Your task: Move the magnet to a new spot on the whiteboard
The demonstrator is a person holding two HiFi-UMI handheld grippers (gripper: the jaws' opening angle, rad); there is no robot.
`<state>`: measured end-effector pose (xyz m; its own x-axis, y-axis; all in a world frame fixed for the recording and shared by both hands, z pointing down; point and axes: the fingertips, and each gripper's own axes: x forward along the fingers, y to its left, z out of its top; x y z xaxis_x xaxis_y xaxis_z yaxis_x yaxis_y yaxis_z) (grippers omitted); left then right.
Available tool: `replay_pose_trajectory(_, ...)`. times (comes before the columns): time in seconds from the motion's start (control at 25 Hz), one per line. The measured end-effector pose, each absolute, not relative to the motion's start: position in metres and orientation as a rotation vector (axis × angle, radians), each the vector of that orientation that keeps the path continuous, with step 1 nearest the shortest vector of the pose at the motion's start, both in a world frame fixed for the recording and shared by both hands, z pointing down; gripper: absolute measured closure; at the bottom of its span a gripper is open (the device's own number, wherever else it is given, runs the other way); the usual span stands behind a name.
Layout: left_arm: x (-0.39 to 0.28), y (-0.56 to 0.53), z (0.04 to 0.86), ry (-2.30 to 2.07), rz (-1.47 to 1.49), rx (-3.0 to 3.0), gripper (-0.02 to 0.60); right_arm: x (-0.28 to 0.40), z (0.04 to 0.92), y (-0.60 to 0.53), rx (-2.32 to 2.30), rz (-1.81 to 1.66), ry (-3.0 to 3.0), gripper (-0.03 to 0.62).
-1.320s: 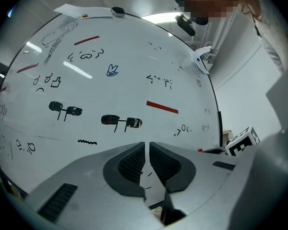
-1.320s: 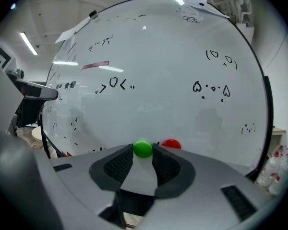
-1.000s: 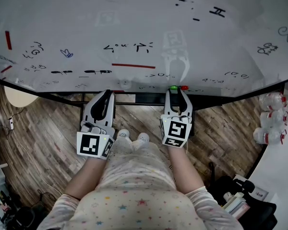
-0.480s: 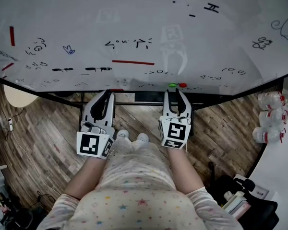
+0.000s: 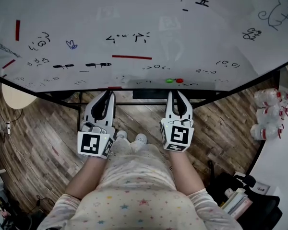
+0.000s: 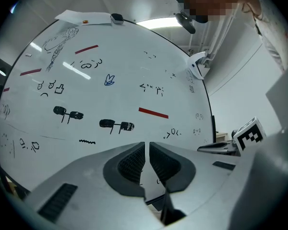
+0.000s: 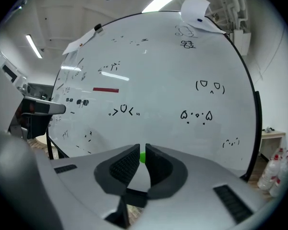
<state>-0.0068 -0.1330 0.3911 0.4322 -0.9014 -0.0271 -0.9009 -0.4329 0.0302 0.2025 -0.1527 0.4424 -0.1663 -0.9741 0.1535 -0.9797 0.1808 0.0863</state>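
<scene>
The whiteboard (image 5: 144,23) fills the top of the head view, covered in small drawings. A green round magnet (image 5: 169,80) and a red one (image 5: 180,80) sit side by side near its lower edge. A long red strip magnet (image 5: 131,57) lies higher, left of them. My right gripper (image 5: 177,94) is shut and empty, its tips just short of the two round magnets. In the right gripper view the green magnet (image 7: 143,157) shows through the slit beyond the right gripper (image 7: 142,147). My left gripper (image 5: 107,94) is shut on nothing below the board's edge, pointing at the whiteboard (image 6: 110,56).
The board's dark stand bar (image 5: 134,102) runs under its lower edge over wooden floor. Several water bottles (image 5: 271,114) stand on a white table (image 5: 283,157) at the right. A round beige seat (image 5: 17,97) is at the left. A person (image 6: 230,13) stands beyond the board.
The board and its magnets have slid up in the head view. My right gripper's tips, close against the round magnets before, now sit a little back from them. The left gripper has stayed put.
</scene>
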Motion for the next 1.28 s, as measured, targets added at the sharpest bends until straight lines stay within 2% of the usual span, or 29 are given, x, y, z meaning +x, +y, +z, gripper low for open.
replay_pose_trajectory(0.16,-0.005,-0.127,0.392,-1.656,-0.071,2.653,0.545,0.205,0.431,-0.138,1.915,0.041,-2.293,0.593)
replay_pose_trajectory(1.28,0.016,-0.12,0.393,-1.611,-0.085,2.683,0.548,0.226,0.377,-0.1,1.955,-0.056,-2.393,0.594)
